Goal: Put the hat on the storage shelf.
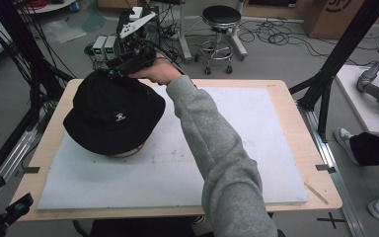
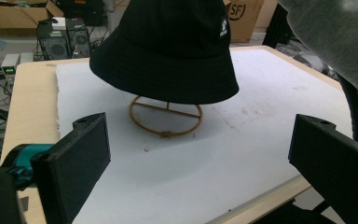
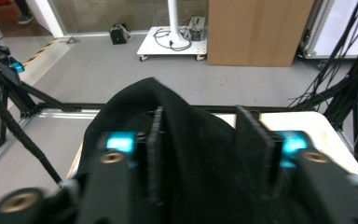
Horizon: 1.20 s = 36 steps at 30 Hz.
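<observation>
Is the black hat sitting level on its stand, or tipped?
Tipped: the black hat tilts over the stand, its crown pinched by the right gripper.

High view overhead; gripper views low, sharing hat [image 1: 112, 113].

Lab: floor cables [image 1: 271, 29], power supplies [image 1: 104, 47]

My right arm in its grey sleeve [image 1: 217, 143] stretches across toward the far left corner of the surface, hand wrapped around my right tool [image 3: 200, 154], jaws pinched on black fabric. My left tool [image 2: 200, 163] hangs low at the near edge, jaws spread wide.
</observation>
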Tool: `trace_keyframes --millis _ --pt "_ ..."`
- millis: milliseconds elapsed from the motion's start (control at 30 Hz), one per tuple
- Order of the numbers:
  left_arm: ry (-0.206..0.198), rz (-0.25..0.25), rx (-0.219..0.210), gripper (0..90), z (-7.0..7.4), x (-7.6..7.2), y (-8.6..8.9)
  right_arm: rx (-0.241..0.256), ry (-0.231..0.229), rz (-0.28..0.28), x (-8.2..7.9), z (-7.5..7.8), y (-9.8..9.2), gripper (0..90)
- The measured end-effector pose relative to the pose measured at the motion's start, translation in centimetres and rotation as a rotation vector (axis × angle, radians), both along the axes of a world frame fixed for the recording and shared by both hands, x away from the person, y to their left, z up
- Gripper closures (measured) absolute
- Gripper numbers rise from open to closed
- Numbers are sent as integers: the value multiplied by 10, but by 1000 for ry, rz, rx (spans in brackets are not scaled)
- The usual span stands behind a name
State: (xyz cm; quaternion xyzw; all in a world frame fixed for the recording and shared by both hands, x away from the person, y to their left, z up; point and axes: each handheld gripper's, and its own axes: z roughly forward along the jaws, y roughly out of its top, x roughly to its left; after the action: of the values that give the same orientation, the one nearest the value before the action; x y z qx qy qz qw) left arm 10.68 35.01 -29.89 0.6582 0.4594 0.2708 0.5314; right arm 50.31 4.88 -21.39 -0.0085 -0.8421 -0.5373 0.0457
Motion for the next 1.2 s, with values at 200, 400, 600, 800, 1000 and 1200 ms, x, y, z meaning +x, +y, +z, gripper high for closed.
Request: trace_keyframes --millis 200,400,600,800,1000,1200 --pt "-4 -9 0 57 1 2 -2 48 4 -37 -2 4 -14 229" --pt "-6 -18 2 57 2 9 -5 65 9 -120 -5 6 -37 113" --pt "-13 -36 5 57 5 19 -9 79 -10 -208 -5 4 -64 101" --pt "-8 -52 5 58 5 32 -14 83 -21 -272 -8 4 -98 100" --pt "-6 -79 5 57 4 46 -23 80 -13 -322 -16 -1 -131 101" --pt "12 -100 8 57 1 58 -30 58 1 -393 -23 0 -163 100"
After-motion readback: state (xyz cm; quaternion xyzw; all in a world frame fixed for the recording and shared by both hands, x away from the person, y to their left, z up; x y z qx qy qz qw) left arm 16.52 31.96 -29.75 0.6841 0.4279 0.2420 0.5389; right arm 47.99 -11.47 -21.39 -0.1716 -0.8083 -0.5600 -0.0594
